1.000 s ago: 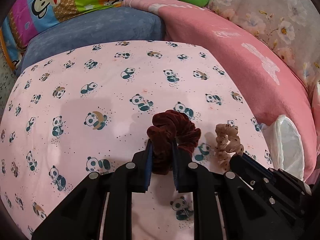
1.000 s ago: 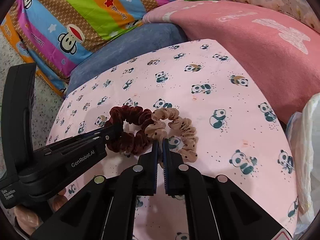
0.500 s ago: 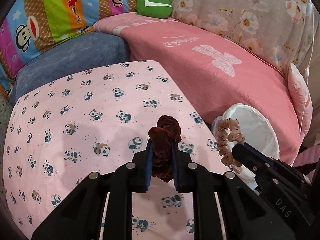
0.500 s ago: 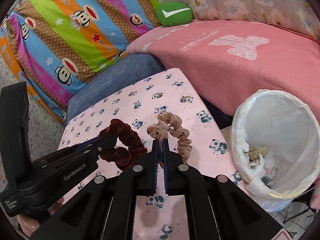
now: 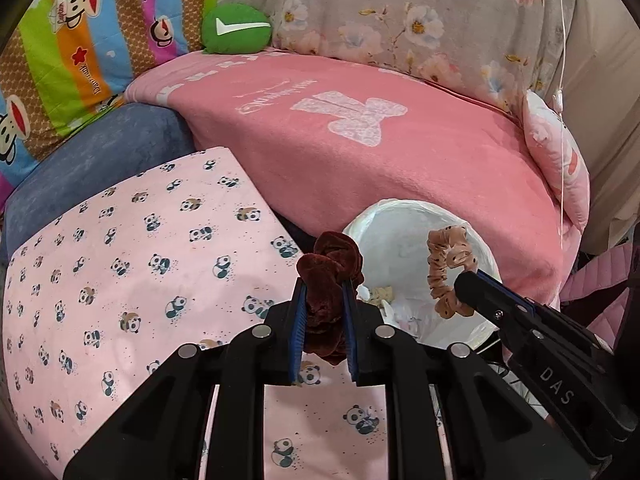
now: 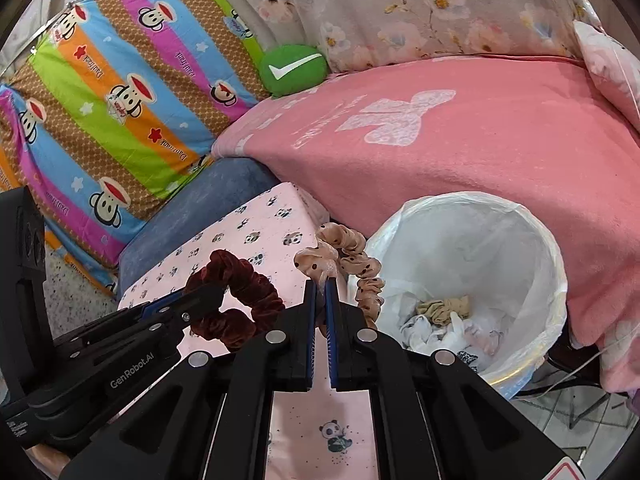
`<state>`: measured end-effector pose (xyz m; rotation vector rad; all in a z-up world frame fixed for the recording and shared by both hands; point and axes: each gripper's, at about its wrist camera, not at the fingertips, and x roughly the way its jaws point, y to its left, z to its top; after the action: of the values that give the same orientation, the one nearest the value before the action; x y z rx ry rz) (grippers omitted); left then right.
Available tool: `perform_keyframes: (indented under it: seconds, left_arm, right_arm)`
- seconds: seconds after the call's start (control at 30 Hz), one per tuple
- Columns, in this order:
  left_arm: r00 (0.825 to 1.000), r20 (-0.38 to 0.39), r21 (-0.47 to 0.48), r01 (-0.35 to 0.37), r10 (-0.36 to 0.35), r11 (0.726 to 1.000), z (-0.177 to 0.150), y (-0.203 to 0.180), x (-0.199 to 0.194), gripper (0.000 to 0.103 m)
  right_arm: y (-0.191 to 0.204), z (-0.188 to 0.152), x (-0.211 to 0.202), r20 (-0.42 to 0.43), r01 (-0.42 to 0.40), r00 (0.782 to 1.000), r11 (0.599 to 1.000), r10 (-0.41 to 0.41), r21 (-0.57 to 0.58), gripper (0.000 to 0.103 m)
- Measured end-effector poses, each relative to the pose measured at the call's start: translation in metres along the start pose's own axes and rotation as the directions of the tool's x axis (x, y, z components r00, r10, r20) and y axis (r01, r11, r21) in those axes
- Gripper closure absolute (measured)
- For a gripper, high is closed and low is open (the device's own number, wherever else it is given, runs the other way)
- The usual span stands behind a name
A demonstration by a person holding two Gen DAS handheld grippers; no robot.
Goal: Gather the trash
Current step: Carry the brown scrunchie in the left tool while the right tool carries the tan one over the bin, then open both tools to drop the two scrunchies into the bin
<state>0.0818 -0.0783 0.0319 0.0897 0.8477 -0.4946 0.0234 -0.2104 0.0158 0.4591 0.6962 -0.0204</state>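
Between the blue-padded fingers of the left gripper [image 5: 324, 300] a dark maroon velvet scrunchie [image 5: 330, 280] is clamped, the jaws closed against its bunched fabric, and it is held in the air over the near edge of the panda-print sheet [image 5: 140, 264]. Just to its right, the right gripper [image 6: 320, 296] is seen nearly fully closed, with a thin fold of a tan spotted scrunchie [image 6: 348, 260] pinched between its pads; the rest of that loop is left dangling beside the fingertips. Both scrunchies are held lifted and apart from each other, close to the rim of a trash bin [image 6: 552, 264] lined with a white plastic bag, the tan one in front of its opening in the left wrist view. Crumpled paper and a beige scrap are visible at the bottom of the bin. Beyond it, a pink blanket [image 5: 400, 152] is spread, backed by a floral cover [image 6: 440, 12], a green cushion [image 6: 294, 68] and a striped monkey-print quilt [image 6: 120, 92].
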Motion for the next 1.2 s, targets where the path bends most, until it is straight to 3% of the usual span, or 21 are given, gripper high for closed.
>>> perform_keyframes:
  seconds: [0.37,0.77,0.87,0.93,1.2]
  left_arm:
    - [0.998,-0.027,0.064,0.051,-0.049,0.997,0.008,-0.046,0.018,0.086]
    - [0.994,-0.064,0.099,0.093,-0.087,0.991,0.016,-0.072,0.042,0.084]
    - [0.995,-0.054,0.103,0.084,-0.079,0.991,0.017,-0.075,0.043,0.065]
    - [0.997,-0.037,0.106,0.066,-0.063,0.992,0.017,-0.076,0.041,0.043]
    - [0.999,-0.026,0.098,0.028,-0.026,0.995,0.015,-0.07,0.043,0.041]
  right_arm:
    - [-0.058,0.007,-0.015,0.02,0.049,0.998,0.995,-0.051,0.087,0.097]
    - [-0.087,0.008,-0.013,0.016,0.09,0.996,0.989,-0.093,0.117,0.097]
    - [-0.09,0.008,-0.011,0.018,0.098,0.995,0.988,-0.101,0.118,0.097]
    - [-0.092,0.009,-0.011,0.018,0.101,0.994,0.988,-0.104,0.119,0.096]
    - [-0.089,0.009,-0.006,0.013,0.117,0.993,0.988,-0.119,0.105,0.094]
